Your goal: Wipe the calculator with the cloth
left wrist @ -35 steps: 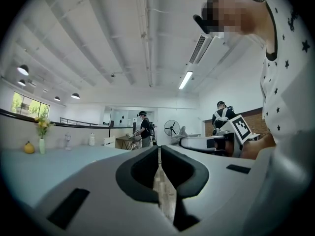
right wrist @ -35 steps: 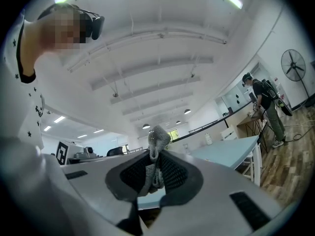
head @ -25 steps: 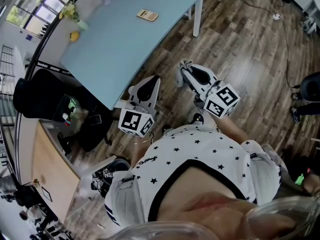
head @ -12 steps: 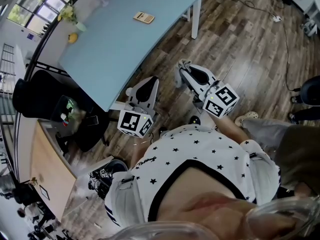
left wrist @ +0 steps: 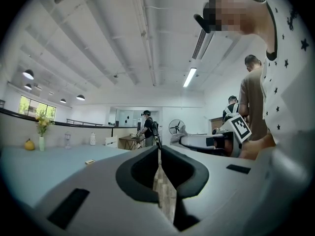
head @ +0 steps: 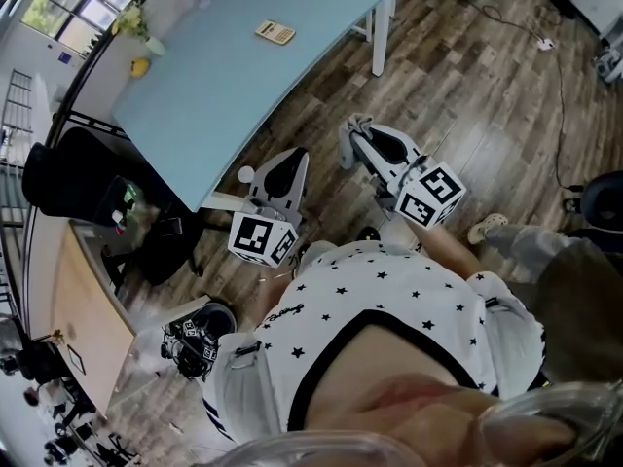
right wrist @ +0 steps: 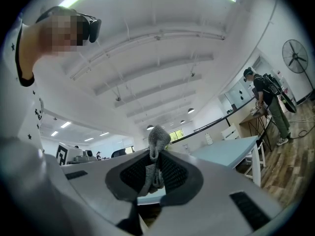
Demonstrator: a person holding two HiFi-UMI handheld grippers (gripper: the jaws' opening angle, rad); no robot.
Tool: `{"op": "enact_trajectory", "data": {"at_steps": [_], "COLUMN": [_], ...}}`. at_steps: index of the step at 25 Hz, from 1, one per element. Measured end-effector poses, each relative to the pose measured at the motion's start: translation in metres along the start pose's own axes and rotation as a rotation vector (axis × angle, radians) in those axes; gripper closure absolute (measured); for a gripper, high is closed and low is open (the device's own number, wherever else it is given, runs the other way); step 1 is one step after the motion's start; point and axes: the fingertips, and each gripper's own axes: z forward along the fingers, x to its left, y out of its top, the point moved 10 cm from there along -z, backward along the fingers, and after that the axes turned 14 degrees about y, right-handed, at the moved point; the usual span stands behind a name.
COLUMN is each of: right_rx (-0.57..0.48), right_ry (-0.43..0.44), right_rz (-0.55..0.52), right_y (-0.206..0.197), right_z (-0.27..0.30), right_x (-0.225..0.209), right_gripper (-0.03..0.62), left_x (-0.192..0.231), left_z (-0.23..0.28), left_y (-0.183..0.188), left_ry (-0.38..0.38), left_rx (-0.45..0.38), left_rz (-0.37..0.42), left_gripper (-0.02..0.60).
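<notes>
Where the right gripper point(head: 354, 142) pinches it, the grey knit cloth point(right wrist: 158, 137) bunches.

Table point(head: 224, 86) pale blue, white legs. Calculator point(head: 275, 32), toward 11 o'clock on the tabletop, tan. Cloth point(head: 361, 123) grey, ribbed knit texture in the right gripper view. Left gripper point(head: 300, 156) and right gripper point(head: 352, 144) have white shells and black jaw pads; their marker cubes point(head: 263, 238) carry black-and-white square patterns. Shirt point(head: 389, 290) white with small black stars and a black neck band. Floor point(head: 467, 95) brown wood planks with greyish streaks. Fruit point(head: 142, 66) yellow, at the table's 10 o'clock. Chair point(head: 68, 173) black, at 9 o'clock.
</notes>
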Motion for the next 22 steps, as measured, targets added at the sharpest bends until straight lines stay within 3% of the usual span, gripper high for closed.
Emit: {"op": "enact_trajectory", "data": {"at_steps": [11,22], "right_rx": [0.001,0.006], "right_ry": [-0.018,-0.069], "right_rz": [0.041,0.025], "right_y": [-0.008,0.001], "right_z": [-0.018,-0.010], "right_x": [-0.014,-0.045], "right_gripper": [0.543,0.543], "left_x": [-0.013,0.001], "left_z": [0.010,0.056], "left_y": [-0.006,-0.006], "left_ry": [-0.002,-0.064], "left_rx": [0.028,0.006], "left_rz": [0.005,-0.011], "left_gripper": [0.541,0.541]}}
